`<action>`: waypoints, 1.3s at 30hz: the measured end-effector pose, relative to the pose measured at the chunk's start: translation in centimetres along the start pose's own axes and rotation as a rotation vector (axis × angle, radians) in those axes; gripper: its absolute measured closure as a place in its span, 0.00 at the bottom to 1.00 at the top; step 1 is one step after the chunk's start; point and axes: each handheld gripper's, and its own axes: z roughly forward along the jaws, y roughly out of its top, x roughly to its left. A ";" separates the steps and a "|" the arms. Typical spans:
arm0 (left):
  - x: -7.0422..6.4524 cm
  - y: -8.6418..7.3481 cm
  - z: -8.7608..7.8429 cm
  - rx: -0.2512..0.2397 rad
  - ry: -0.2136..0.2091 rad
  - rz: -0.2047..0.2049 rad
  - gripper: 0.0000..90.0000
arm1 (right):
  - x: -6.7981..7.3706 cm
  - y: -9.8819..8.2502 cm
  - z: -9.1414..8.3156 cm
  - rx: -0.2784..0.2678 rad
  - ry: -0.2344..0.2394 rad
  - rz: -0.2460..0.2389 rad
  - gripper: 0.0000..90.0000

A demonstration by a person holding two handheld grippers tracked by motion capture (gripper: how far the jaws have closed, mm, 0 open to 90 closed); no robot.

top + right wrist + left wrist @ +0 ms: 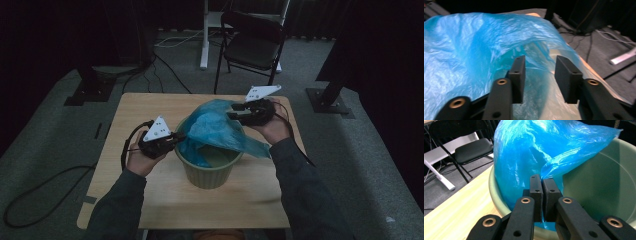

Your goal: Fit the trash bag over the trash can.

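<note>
One crumpled, translucent blue plastic bag (215, 127) is draped in and over one round pale-green plastic bin (207, 172) standing mid-tabletop (150, 200). At the bin's left rim, the left claw (541, 195) is seen clamped on a fold of the bag. Beyond the bin's far right rim, the right claw (540, 75) is held with jaws parted over the plastic, pinching nothing.

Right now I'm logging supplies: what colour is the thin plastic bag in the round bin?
Blue, translucent plastic bag; clearest in the left gripper view.
</note>
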 end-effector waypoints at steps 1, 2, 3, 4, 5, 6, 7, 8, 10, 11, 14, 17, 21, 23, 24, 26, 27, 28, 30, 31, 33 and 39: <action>0.0 0.0 0.0 0.000 0.000 0.000 0.97 | 0.0 0.0 0.0 0.000 0.000 0.000 0.65; 0.1 -0.1 0.1 0.001 0.003 -0.005 0.97 | -0.2 -0.1 0.5 0.016 0.048 0.007 0.63; 0.1 -0.1 0.1 0.001 0.003 -0.005 0.97 | -0.2 -0.1 0.5 0.016 0.048 0.007 0.63; 0.1 -0.1 0.1 0.007 0.007 -0.008 0.97 | -0.2 -0.1 0.9 0.042 0.082 0.007 0.68; 0.1 -0.1 0.1 0.007 0.007 -0.008 0.96 | -0.2 -0.1 0.9 0.042 0.082 0.007 0.68; 0.1 -0.1 0.1 0.010 0.006 -0.007 0.96 | 0.0 -0.2 1.4 0.075 0.104 -0.001 0.84; 0.1 -0.1 0.1 0.010 0.006 -0.007 0.95 | 0.0 -0.2 1.4 0.075 0.104 -0.001 0.84; 0.1 -0.1 0.0 0.009 0.012 -0.006 0.93 | 0.3 -0.3 1.4 0.089 0.101 -0.008 0.99; 0.2 -0.1 -0.2 0.009 0.018 -0.004 0.90 | 0.4 -0.3 1.2 0.095 0.092 -0.010 1.00; 0.2 -0.1 -0.2 0.009 0.018 -0.004 0.89 | 0.4 -0.3 1.2 0.095 0.092 -0.010 1.00; 0.5 -0.3 -0.7 -0.001 0.026 -0.017 0.87 | 0.3 -0.5 0.1 0.093 0.066 -0.014 1.00; 0.6 -0.4 -0.9 -0.002 0.028 -0.020 0.87 | 0.1 -0.8 -0.5 0.083 0.060 -0.007 1.00; 0.7 -0.7 -1.1 0.001 0.033 -0.024 0.87 | -0.3 -1.3 -1.2 0.079 0.050 0.009 1.00; 0.8 -0.8 -1.1 0.001 0.034 -0.027 0.87 | -0.3 -1.4 -1.2 0.068 0.065 0.012 0.87; 0.8 -0.8 -1.1 -0.001 0.035 -0.028 0.87 | -0.3 -1.4 -1.1 0.052 0.069 0.014 0.78; 0.8 -0.8 -1.0 -0.001 0.039 -0.031 0.88 | -0.1 -1.1 -0.8 0.046 0.080 0.000 0.71; 0.8 -0.8 -1.0 -0.001 0.039 -0.031 0.88 | -0.1 -1.1 -0.8 0.046 0.080 0.000 0.71; 0.8 -0.8 -1.0 -0.003 0.040 -0.033 0.88 | 0.2 -0.9 -0.5 0.051 0.101 -0.011 0.67; 0.8 -0.8 -1.0 -0.001 0.042 -0.032 0.88 | 0.4 -0.7 -0.1 0.076 0.092 -0.026 0.64; 0.9 -0.8 -1.1 -0.001 0.043 -0.033 0.88 | 0.4 -0.7 -0.1 0.076 0.092 -0.026 0.64; 0.9 -0.9 -1.1 -0.003 0.047 -0.036 0.88 | 0.4 -0.7 0.3 0.094 0.079 -0.038 0.62; 0.9 -0.9 -1.1 -0.006 0.054 -0.035 0.88 | 0.6 -0.9 1.2 0.130 0.069 -0.038 0.89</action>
